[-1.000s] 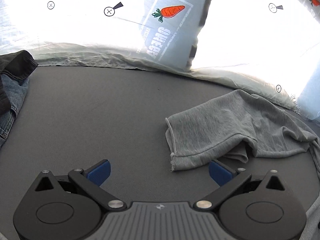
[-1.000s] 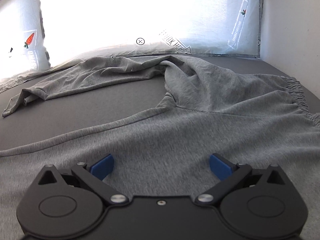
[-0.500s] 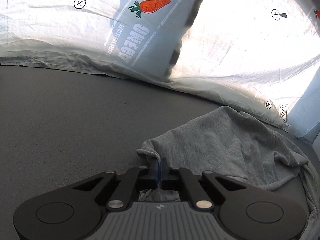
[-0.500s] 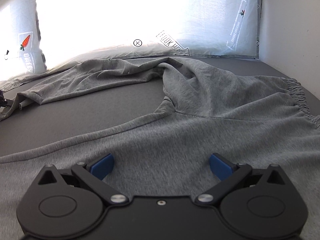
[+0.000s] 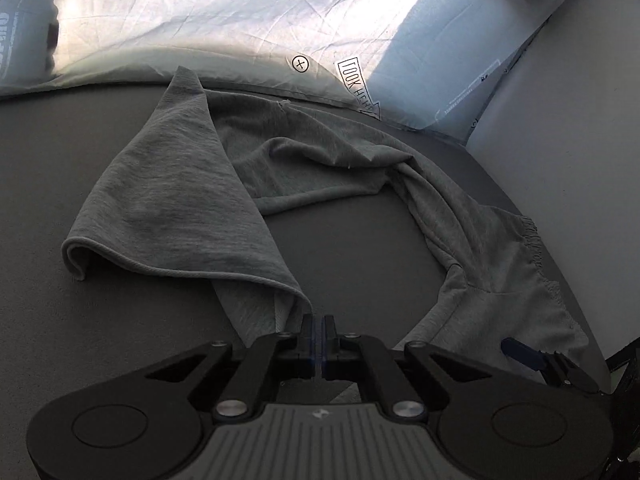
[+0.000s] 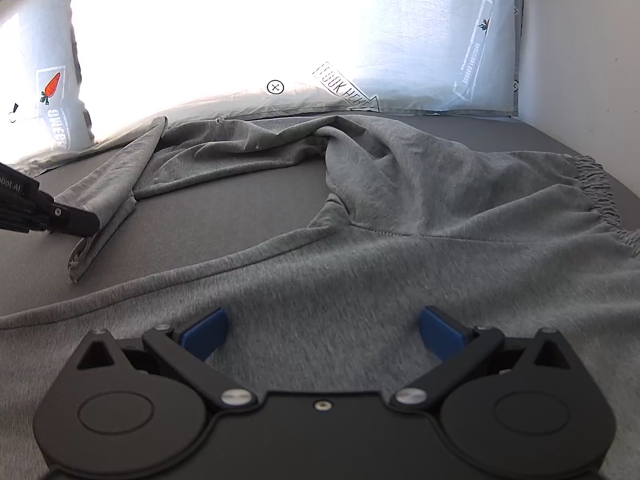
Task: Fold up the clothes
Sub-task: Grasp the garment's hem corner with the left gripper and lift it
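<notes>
Grey knit sweatpants (image 6: 400,240) with elastic gathered waistband lie spread on the dark grey flat surface (image 5: 80,320) (bed or padded desk, cannot tell which), waistband toward the right near the white wall (image 6: 580,60). Near leg runs flat across the front under the right gripper (image 6: 320,324); far leg stretches left along the back edge beside the white printed pillows (image 6: 420,40) with carrot logo and crosshair marks. Left gripper (image 5: 319,326) has its jaws pressed together, pinching the cuff end of the far leg; in the left wrist view the fabric drapes off the jaws as a raised triangular fold, hem edge curling down to the surface on the left. In the right wrist view the left gripper (image 6: 76,222) enters from the left edge, black tip on the bunched cuff, which hangs just below it. Right gripper jaws spread wide, blue pads (image 6: 204,330) apart, hovering just over the near leg fabric, nothing between them gripped. Right gripper tip (image 5: 532,354) also shows at lower right of the left wrist view, over the waistband area.
</notes>
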`<state>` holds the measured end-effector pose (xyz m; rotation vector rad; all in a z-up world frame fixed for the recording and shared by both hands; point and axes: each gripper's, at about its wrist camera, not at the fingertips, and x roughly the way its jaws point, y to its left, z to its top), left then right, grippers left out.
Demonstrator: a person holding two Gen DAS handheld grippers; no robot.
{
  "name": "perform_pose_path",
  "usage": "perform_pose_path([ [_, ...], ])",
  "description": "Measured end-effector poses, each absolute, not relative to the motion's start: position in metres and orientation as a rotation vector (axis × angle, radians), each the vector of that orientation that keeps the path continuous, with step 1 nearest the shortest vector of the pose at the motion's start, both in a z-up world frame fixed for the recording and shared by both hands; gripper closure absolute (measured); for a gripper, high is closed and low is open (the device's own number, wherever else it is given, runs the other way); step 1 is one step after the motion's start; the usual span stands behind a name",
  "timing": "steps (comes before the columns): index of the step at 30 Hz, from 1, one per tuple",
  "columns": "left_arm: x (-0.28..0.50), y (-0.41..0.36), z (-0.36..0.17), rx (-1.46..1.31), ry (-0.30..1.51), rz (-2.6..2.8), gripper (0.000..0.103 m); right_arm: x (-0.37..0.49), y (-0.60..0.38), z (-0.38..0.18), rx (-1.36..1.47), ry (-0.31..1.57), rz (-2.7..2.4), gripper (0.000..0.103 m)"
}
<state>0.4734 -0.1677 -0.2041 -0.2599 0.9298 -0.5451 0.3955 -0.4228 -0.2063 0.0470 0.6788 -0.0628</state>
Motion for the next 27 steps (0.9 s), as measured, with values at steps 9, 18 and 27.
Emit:
perform_pose_path([
  [9,0.476,-0.093,-0.200,-0.572,0.877,-0.297,0.055,0.396,-0.423,-0.206,0.044,0.680,-0.063,0.000],
  [18,0.518,-0.072,-0.221,-0.653,0.907,-0.186,0.053,0.396,-0.422,-0.206,0.042,0.680,-0.064,0.000],
  [27,0.532,-0.035,-0.193,-0.572,0.760,-0.003,0.101,0.396,-0.422,-0.207,0.043,0.680,-0.066,0.000],
])
